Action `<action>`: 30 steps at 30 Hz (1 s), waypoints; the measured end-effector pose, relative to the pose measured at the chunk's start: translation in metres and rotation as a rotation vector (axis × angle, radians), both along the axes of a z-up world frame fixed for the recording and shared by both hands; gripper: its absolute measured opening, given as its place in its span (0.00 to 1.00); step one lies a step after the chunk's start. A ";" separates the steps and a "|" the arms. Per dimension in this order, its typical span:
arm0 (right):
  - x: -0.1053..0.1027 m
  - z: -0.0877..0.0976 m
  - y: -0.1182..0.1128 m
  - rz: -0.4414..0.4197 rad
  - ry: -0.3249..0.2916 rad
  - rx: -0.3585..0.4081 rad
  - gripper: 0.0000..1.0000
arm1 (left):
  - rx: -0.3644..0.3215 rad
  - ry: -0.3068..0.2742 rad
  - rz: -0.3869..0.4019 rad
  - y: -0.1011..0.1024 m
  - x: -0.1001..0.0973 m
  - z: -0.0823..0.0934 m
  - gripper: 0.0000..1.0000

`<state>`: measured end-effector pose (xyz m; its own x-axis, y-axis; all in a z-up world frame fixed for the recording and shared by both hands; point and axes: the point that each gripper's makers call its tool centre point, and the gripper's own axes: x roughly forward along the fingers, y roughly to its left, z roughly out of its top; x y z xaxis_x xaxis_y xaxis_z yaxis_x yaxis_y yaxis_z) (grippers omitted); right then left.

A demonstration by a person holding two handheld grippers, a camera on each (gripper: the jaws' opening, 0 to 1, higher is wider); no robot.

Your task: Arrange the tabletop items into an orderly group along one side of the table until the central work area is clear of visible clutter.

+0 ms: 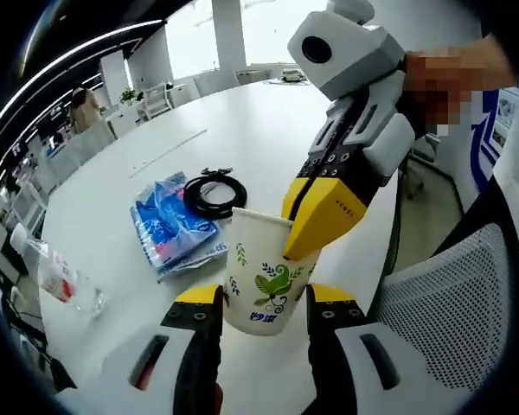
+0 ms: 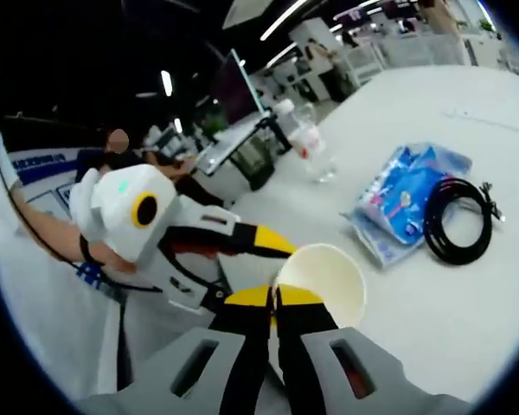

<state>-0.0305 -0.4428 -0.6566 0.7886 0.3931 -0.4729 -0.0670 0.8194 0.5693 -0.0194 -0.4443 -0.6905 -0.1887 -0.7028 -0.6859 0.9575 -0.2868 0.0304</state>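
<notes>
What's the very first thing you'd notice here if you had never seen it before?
The white paper cup with green leaves printed on it stands on the white table, between the open jaws of the left gripper, while the right gripper pinches its rim from above. Behind the cup lie a blue plastic packet and a coiled black cable, side by side.

Bright window light washes out the far background; ceiling strips glare. Fisheye bends the edges, and the white counter (image 1: 268, 121) shows soft shadows.
</notes>
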 end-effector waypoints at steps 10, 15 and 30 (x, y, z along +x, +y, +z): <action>0.008 0.004 -0.005 0.018 0.004 -0.056 0.00 | -0.026 0.056 0.135 0.012 0.024 0.009 0.40; 0.016 0.004 -0.010 0.041 0.016 -0.102 0.00 | -0.056 0.082 0.220 0.022 0.042 0.018 0.42; 0.063 0.004 -0.025 0.110 0.041 -0.237 0.00 | -0.071 0.111 0.356 0.054 0.070 0.021 0.46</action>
<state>0.0320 -0.4683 -0.6521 0.7252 0.3501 -0.5929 -0.1442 0.9192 0.3665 0.0508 -0.3900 -0.6696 0.0049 -0.7827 -0.6224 0.9954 0.0631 -0.0715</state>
